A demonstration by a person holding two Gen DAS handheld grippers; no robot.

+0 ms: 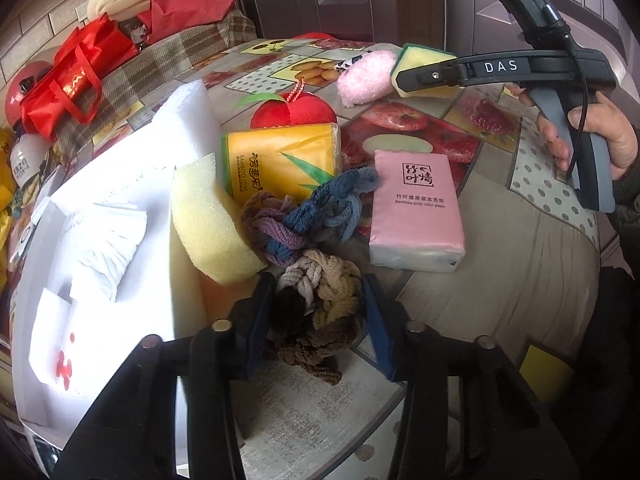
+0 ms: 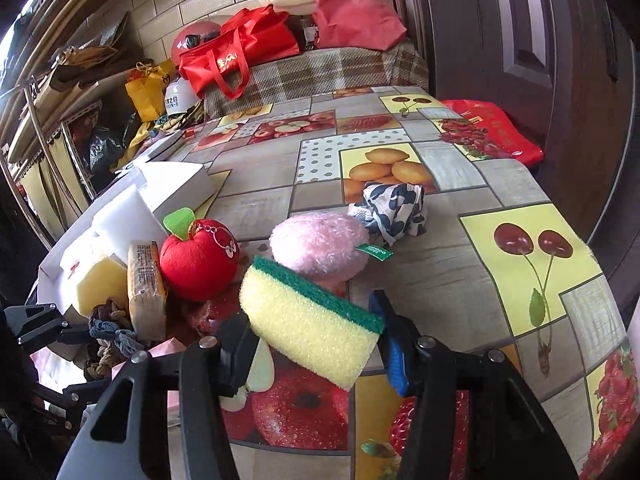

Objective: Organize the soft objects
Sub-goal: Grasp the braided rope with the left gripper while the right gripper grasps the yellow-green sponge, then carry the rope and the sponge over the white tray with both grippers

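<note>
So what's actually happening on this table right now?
A person is sorting soft items with two handheld grippers. The left gripper has its fingers on either side of a brown-and-beige braided rope toy beside the white box. The right gripper holds a yellow sponge with a green scrub side, tilted above the fruit-print tablecloth. The plush apple, pink puff and tissue packs remain on the table.
</note>
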